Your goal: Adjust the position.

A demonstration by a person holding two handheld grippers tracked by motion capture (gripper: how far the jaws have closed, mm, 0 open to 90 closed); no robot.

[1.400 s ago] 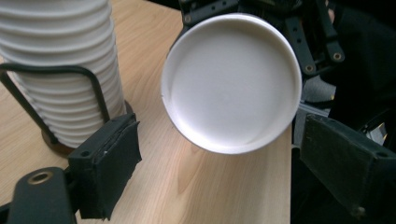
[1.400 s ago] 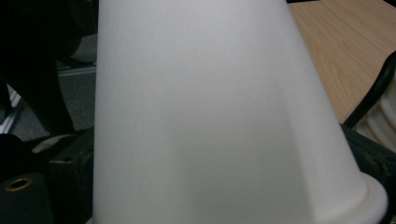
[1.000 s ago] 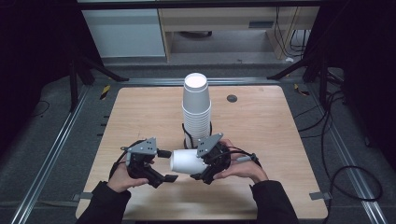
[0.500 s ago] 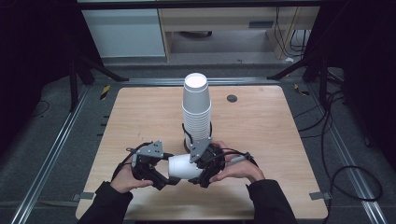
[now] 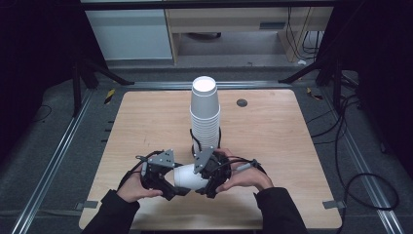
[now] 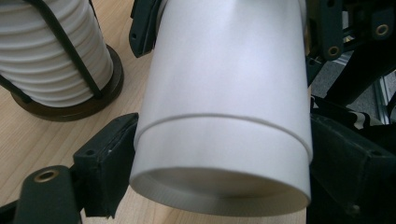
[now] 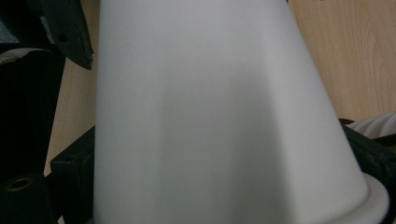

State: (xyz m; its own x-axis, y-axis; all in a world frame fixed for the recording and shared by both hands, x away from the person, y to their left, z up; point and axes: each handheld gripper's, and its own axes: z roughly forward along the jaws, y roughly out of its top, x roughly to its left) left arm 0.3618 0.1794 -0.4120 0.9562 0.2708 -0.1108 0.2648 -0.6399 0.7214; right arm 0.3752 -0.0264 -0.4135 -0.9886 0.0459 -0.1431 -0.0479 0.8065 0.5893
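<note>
I have both the left gripper (image 5: 171, 186) and right gripper (image 5: 207, 181) clamped on one paper cup (image 5: 189, 177); the cup stack (image 5: 205, 117) stands just behind.

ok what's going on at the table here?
A person holds a white paper cup sideways between two handheld grippers, near the table's front edge. The left gripper clamps its bottom end, the right gripper its rim end. In the left gripper view it looks like two nested cups. Behind stands a tall cup stack in a black holder.
</note>
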